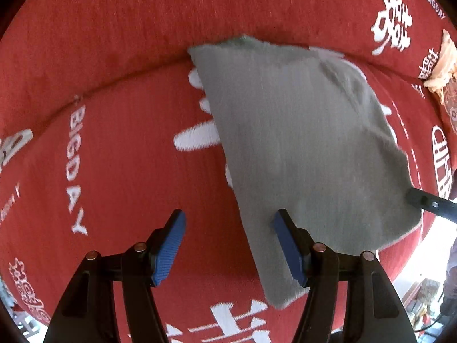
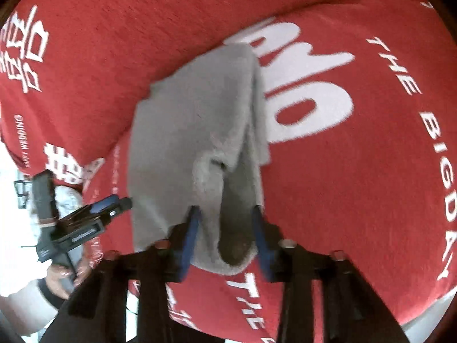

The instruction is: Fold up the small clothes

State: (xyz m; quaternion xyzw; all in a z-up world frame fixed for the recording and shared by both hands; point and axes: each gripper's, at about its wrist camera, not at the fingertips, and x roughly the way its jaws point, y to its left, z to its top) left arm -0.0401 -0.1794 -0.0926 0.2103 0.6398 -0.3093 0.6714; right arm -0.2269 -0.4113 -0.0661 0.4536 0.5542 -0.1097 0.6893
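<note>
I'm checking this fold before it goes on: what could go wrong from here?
1. The right gripper pinches only a bunched edge of the grey cloth; it may slip out as it lifts.
2. The left gripper is open, one pad over the cloth but not pressing it, so the whole piece might drag across the red printed cover instead of folding.

A red cloth (image 1: 120,43) printed with white characters and "THE BIG DAY" is covering a cushioned surface. A grey garment (image 1: 300,148) is lying on it at centre; an orange crumpled item (image 1: 441,65) is resting upper right.
</note>
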